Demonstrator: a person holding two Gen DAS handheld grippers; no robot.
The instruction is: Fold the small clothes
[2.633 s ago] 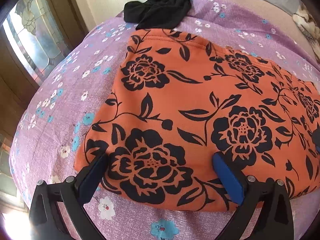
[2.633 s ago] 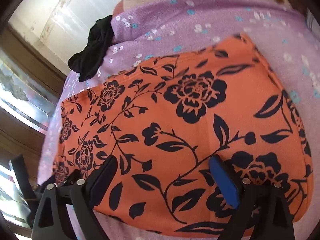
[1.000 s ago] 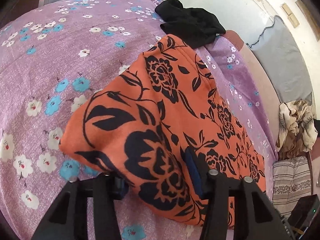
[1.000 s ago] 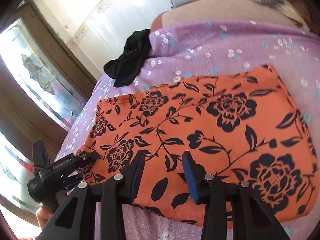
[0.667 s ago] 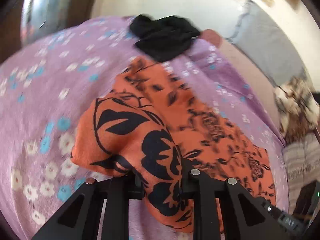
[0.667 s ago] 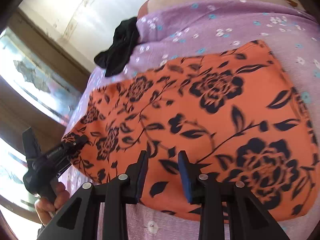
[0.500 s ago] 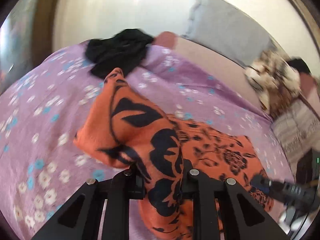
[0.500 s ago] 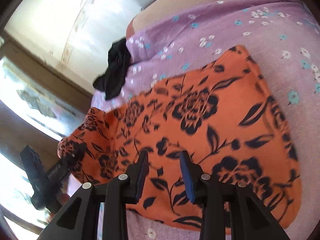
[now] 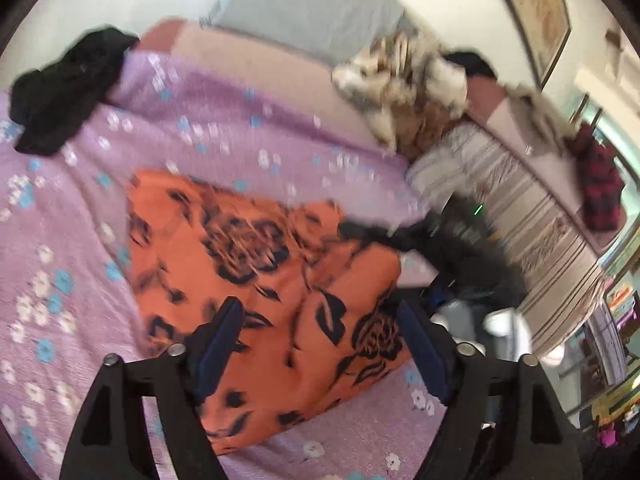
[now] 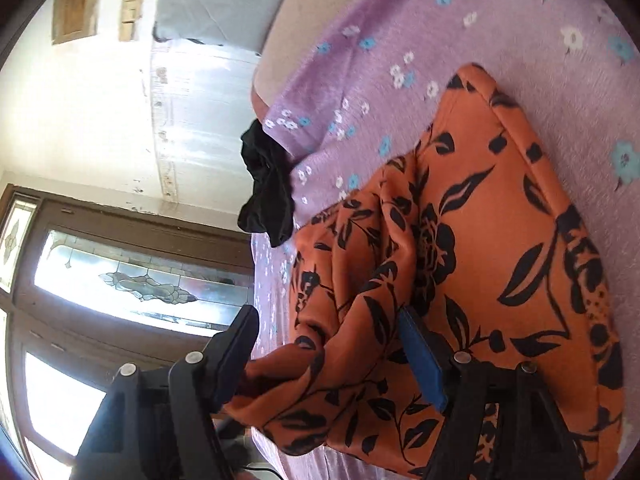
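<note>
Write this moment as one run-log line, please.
step: fold just laid | orange floral garment: folded over on purple bedspread | left gripper: just opened, released | right gripper: just opened, cloth between

Motion blur smears the left wrist view: the orange black-flowered folded garment loses its pattern edges, and a dark shape at its far right corner cannot be identified. In the right wrist view, the garment's lower end runs off the picture's bottom edge.
</note>
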